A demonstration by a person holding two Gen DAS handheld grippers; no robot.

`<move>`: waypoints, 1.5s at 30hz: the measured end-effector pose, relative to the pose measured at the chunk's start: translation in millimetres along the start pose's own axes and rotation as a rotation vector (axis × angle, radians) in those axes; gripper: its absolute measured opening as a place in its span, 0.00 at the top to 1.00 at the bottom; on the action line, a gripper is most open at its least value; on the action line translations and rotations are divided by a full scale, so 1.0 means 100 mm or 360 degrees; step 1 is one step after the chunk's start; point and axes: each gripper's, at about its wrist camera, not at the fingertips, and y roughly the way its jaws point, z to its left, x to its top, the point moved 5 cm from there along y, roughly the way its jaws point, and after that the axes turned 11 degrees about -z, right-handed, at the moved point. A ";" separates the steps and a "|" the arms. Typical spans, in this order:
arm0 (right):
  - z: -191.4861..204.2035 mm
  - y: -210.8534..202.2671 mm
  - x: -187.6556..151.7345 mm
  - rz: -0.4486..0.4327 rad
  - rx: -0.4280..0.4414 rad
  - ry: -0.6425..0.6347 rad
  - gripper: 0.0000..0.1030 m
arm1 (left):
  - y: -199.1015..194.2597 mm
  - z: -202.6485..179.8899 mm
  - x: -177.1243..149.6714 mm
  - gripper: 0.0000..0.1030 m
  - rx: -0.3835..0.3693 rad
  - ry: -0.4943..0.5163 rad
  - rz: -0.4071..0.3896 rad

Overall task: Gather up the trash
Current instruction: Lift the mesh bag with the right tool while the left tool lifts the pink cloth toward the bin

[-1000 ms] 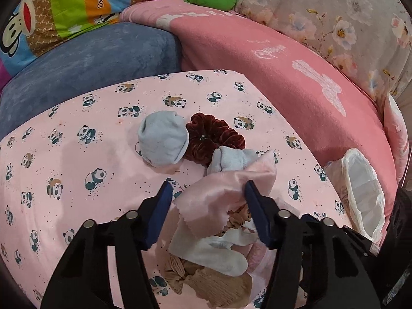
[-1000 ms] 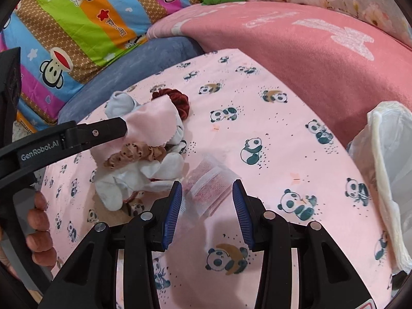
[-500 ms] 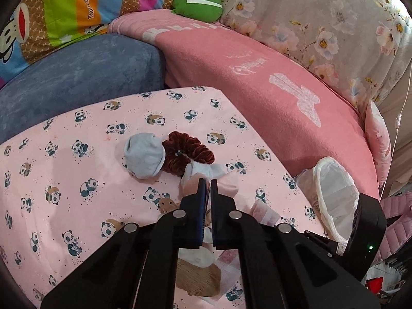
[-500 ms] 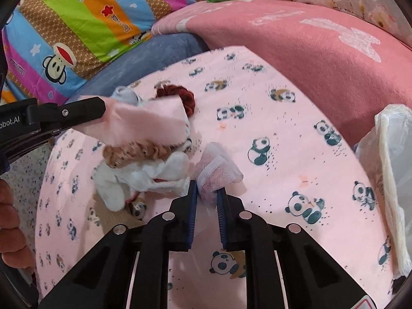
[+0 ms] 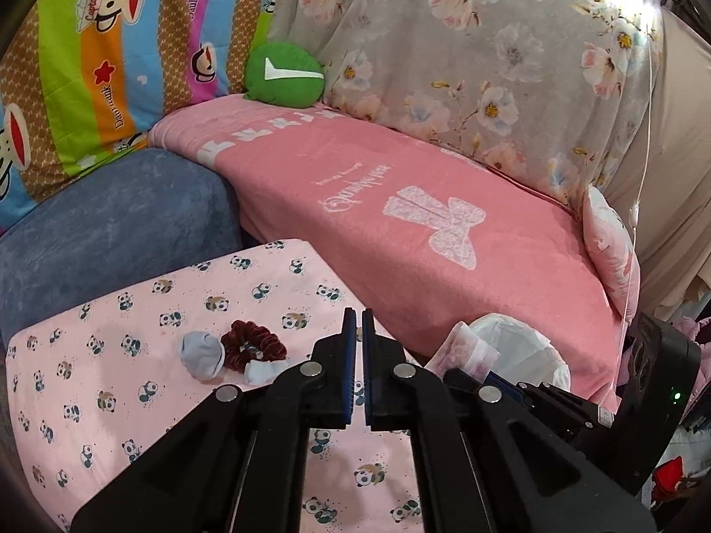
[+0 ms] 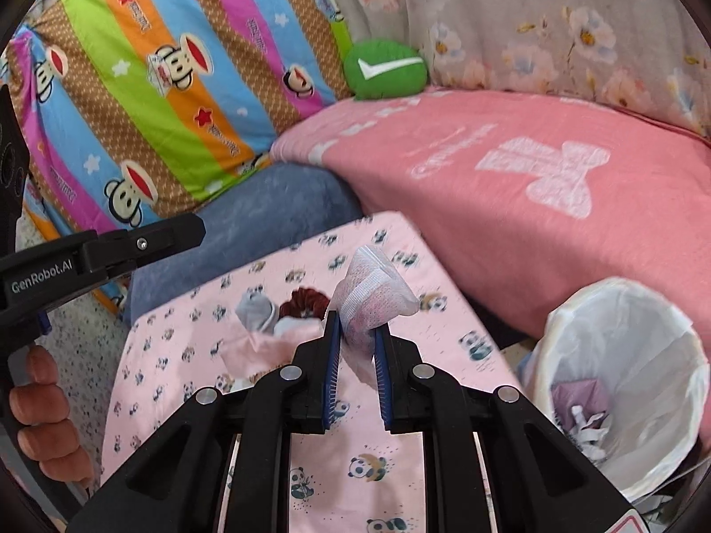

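While we hold the crumpled wrapper (image 6: 373, 297) pinched between the nearly closed jaws of the right gripper (image 6: 357, 333), only its lower edge is caught, so a quick swing toward the lined bin (image 6: 622, 311) at our right could shake it loose onto the panda sheet (image 6: 400, 466). The left gripper (image 5: 355, 346) is closed with nothing visible between its pads; if it meant to lift the pink cloth (image 6: 262, 346), that cloth appears to lie by the socks (image 5: 202, 353) and the red scrunchie (image 5: 253, 344), needing another try.
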 end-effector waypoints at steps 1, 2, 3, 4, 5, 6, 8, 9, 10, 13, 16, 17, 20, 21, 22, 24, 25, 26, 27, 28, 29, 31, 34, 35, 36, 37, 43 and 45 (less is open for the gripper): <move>-0.04 -0.08 0.06 -0.0022 -0.0010 0.0004 0.85 | -0.01 -0.03 0.01 0.97 -0.0004 0.0001 -0.0002; -0.06 -0.11 0.08 -0.0028 -0.0012 0.0006 0.85 | -0.01 -0.03 0.00 0.96 0.0004 -0.0007 -0.0001; -0.08 -0.15 0.10 -0.0035 -0.0014 0.0010 0.85 | -0.01 -0.01 -0.02 0.96 0.0021 -0.0016 0.0002; -0.11 -0.20 0.10 -0.0040 -0.0017 0.0015 0.85 | 0.01 0.02 -0.06 0.96 0.0042 -0.0027 0.0021; -0.13 -0.23 0.10 -0.0039 -0.0017 0.0021 0.85 | 0.03 0.07 -0.11 0.94 0.0057 -0.0039 0.0049; -0.15 -0.25 0.10 -0.0037 -0.0016 0.0026 0.85 | 0.05 0.12 -0.16 0.84 0.0074 -0.0051 0.0072; -0.18 -0.28 0.08 -0.0026 -0.0011 0.0036 0.85 | 0.07 0.27 -0.29 0.48 0.0152 -0.0070 0.0102; -0.19 -0.29 0.07 -0.0022 -0.0006 0.0037 0.85 | 0.07 0.34 -0.34 0.30 0.0199 -0.0076 0.0091; -0.19 -0.30 0.06 -0.0018 0.0000 0.0039 0.85 | 0.07 0.42 -0.40 0.26 0.0247 -0.0081 0.0066; -0.18 -0.26 0.00 -0.0003 0.0009 0.0032 0.85 | 0.17 0.67 -0.62 0.25 0.0315 -0.0108 0.0137; -0.14 -0.18 -0.06 0.0022 0.0033 0.0038 0.85 | 0.31 0.88 -0.79 0.26 0.0367 -0.0156 0.0201; -0.12 -0.15 -0.08 0.0033 0.0041 0.0038 0.85 | 0.34 0.92 -0.83 0.26 0.0377 -0.0165 0.0221; -0.06 -0.04 -0.14 0.0060 0.0048 0.0023 0.85 | 0.44 1.01 -0.95 0.29 0.0378 -0.0193 0.0267; -0.03 0.00 -0.15 0.0072 0.0053 0.0023 0.85 | 0.47 1.03 -0.98 0.32 0.0378 -0.0196 0.0280; -0.02 0.02 -0.16 0.0076 0.0055 0.0023 0.85 | 0.51 1.05 -1.01 0.34 0.0364 -0.0204 0.0299; 0.01 0.10 -0.19 0.0098 0.0061 0.0020 0.85 | 0.57 1.07 -1.06 0.44 0.0341 -0.0231 0.0333; 0.03 0.14 -0.21 0.0106 0.0062 0.0017 0.85 | 0.60 1.08 -1.07 0.47 0.0323 -0.0244 0.0351; 0.04 0.16 -0.22 0.0111 0.0063 0.0015 0.85 | 0.63 1.08 -1.09 0.54 0.0314 -0.0248 0.0361; 0.05 0.18 -0.23 0.0118 0.0063 0.0014 0.85 | 0.65 1.08 -1.11 0.67 0.0299 -0.0249 0.0376; 0.06 0.21 -0.25 0.0128 0.0063 0.0013 0.85 | 0.67 1.08 -1.12 0.74 0.0275 -0.0258 0.0393; 0.06 0.23 -0.26 0.0133 0.0063 0.0013 0.85 | 0.68 1.07 -1.13 0.86 0.0266 -0.0272 0.0399; 0.06 0.26 -0.28 0.0144 0.0061 0.0016 0.85 | 0.65 1.07 -1.11 0.95 0.0228 -0.0312 0.0391; 0.06 0.28 -0.29 0.0148 0.0060 0.0023 0.85 | 0.58 1.02 -1.05 0.98 0.0209 -0.0317 0.0355; 0.05 0.27 -0.28 0.0143 0.0059 0.0025 0.85 | 0.55 0.99 -1.01 0.98 0.0205 -0.0312 0.0341; 0.05 0.26 -0.27 0.0139 0.0059 0.0026 0.85 | 0.53 0.96 -0.97 0.98 0.0199 -0.0308 0.0328; 0.04 0.26 -0.26 0.0134 0.0062 0.0029 0.85 | 0.49 0.92 -0.92 0.98 0.0186 -0.0307 0.0313; 0.02 0.11 -0.14 0.0073 0.0078 0.0044 0.85 | 0.34 0.58 -0.61 0.98 0.0115 -0.0254 0.0220; 0.00 0.03 -0.08 0.0043 0.0082 0.0047 0.85 | 0.30 0.45 -0.51 0.98 0.0079 -0.0231 0.0191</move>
